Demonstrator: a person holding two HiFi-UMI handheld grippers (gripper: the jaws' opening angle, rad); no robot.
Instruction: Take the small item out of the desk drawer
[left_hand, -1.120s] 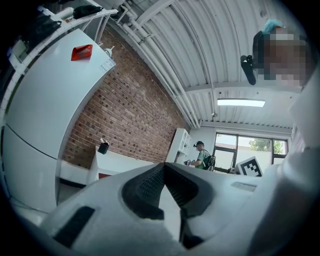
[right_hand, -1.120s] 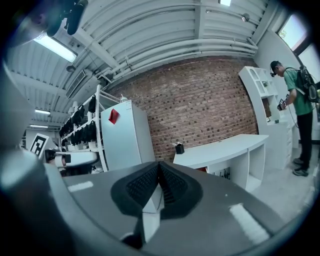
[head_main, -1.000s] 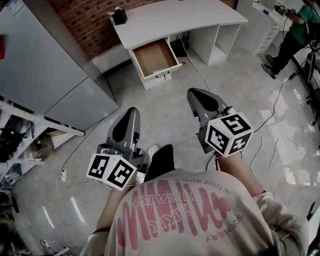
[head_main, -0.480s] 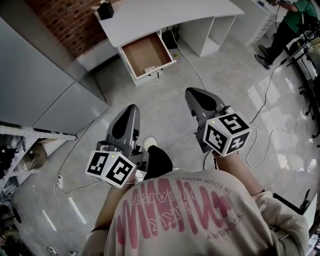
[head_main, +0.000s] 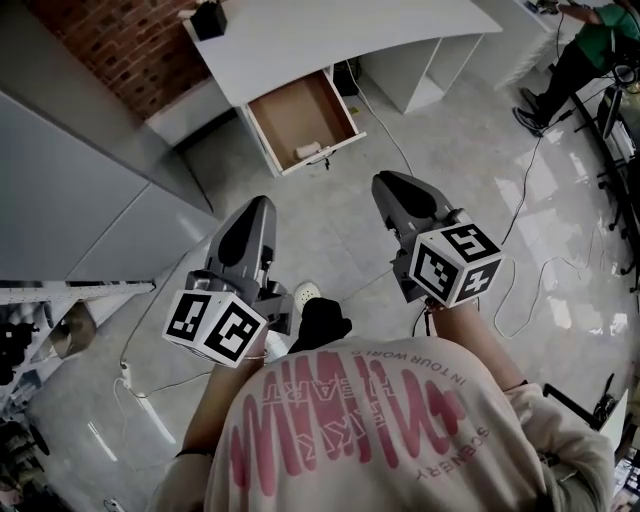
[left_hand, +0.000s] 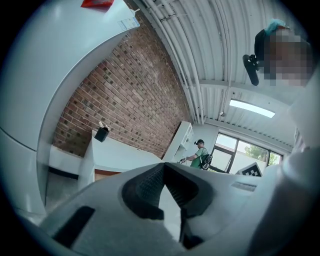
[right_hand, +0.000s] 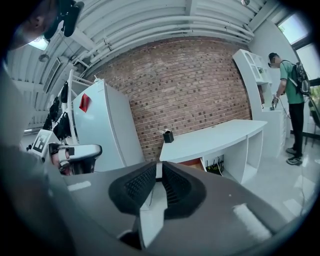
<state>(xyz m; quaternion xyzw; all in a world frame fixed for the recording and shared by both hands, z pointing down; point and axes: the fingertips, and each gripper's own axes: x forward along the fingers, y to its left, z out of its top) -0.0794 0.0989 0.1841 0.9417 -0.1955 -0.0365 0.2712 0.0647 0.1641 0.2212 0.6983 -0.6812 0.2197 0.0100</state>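
- Progress, from the head view: the drawer (head_main: 300, 105) under the white desk (head_main: 340, 40) already stands pulled out at upper centre. The small item (head_main: 309, 151), pale, lies inside against the drawer's front wall.
- I have not reached it. The left gripper (head_main: 257, 204) and right gripper (head_main: 386, 181) hang mid-frame, pointing toward the desk and well apart from the drawer, with bare floor between. By my reckoning the reach, the grasp and the lift out are all left.
- A cable (head_main: 392, 143) trails over the floor right of the drawer and could snag a foot. A black box (head_main: 208, 18) sits on the desktop, and a grey cabinet (head_main: 90, 170) fills the left. A person in green (head_main: 585, 50) stands at upper right, off my path.
- Left gripper view: the jaws sit together at the tips with nothing between them. The desk and a brick wall (left_hand: 130, 95) lie beyond.
- Right gripper view: the jaws have just been opening and show a narrow slit with nothing in it. The drawer appears as a brown strip under the desk, just right of the tips.
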